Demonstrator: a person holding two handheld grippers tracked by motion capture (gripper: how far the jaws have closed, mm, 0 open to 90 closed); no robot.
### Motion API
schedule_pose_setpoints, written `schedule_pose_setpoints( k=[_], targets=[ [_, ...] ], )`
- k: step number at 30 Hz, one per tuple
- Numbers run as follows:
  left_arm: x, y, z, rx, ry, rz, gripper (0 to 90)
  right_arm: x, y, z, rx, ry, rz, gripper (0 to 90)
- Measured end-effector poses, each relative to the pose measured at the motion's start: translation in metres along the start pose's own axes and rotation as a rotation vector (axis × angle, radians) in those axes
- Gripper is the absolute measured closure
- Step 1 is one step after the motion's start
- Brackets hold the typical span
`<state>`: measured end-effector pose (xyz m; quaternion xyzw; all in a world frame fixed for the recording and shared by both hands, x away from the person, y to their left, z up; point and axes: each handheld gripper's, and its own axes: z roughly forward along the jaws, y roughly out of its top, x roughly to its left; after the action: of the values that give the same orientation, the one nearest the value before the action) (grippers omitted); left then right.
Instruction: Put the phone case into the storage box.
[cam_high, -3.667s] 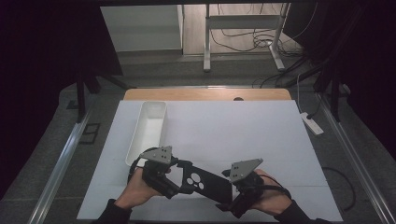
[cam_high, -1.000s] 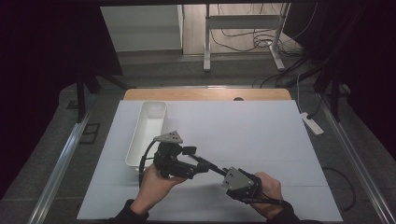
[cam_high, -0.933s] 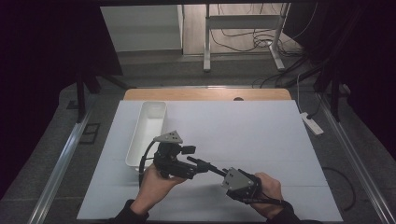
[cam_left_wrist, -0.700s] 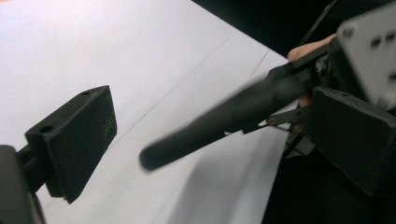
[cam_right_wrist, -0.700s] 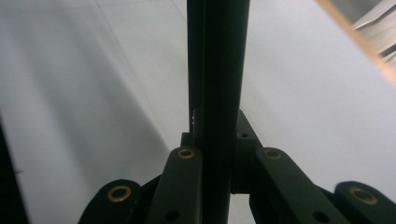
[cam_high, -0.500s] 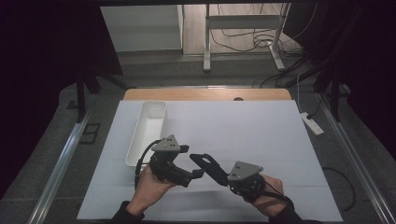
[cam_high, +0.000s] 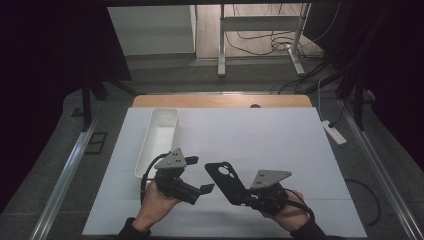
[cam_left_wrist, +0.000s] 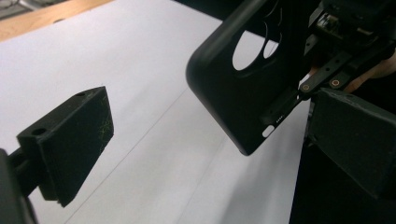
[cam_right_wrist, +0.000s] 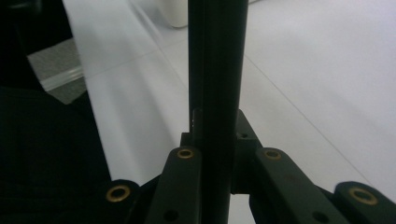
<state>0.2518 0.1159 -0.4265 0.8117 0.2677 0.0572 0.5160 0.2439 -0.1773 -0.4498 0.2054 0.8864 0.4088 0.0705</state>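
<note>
We see the right gripper clenched on a black phone case, holding it by its lower end above the white table. In the high view the case slants up and to the left from the jaws, its round camera hole at the far end, nearest the left gripper. In the right gripper view the case stands edge-on between the two jaws, which press on it from both sides.

The left gripper is released. Its jaws have just been opening, and they now stand wide apart with nothing pressed between them. In the left gripper view one pad sits at the left and the other at the lower right, while the corner of the case hangs between them without touching the left pad; whether it touches the right one we cannot tell. The right gripper's linkage shows just behind the case there.

In the high view the left gripper lies on its side in the person's left hand, with its grey plate facing up. The right hand holds the other gripper low at the near edge of the table.

A white tray lies lengthwise on the table's left part, just beyond the left gripper and apart from the case. A wooden strip runs along the table's far edge.
</note>
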Motion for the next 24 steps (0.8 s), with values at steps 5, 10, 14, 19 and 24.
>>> schedule_pose_setpoints(
  k=[5,10,14,19,24],
  targets=[
    [0.003,-0.004,0.000,-0.008,-0.010,-0.016,0.0,0.000,-0.001,-0.001,-0.028,0.053,0.014,84.4],
    [0.004,-0.005,0.002,-0.004,-0.003,-0.028,2.5,0.001,-0.003,0.000,-0.032,0.071,0.017,84.4],
    [0.004,-0.008,0.003,-0.006,-0.020,-0.032,12.6,0.001,-0.003,-0.001,-0.039,0.072,0.021,84.4],
    [0.008,-0.011,0.000,-0.032,-0.063,-0.059,30.3,0.000,-0.003,-0.001,-0.044,0.074,0.026,84.5],
    [0.008,-0.011,-0.001,-0.043,-0.091,-0.065,42.6,0.001,-0.003,-0.001,-0.045,0.074,0.027,84.5]
  ],
)
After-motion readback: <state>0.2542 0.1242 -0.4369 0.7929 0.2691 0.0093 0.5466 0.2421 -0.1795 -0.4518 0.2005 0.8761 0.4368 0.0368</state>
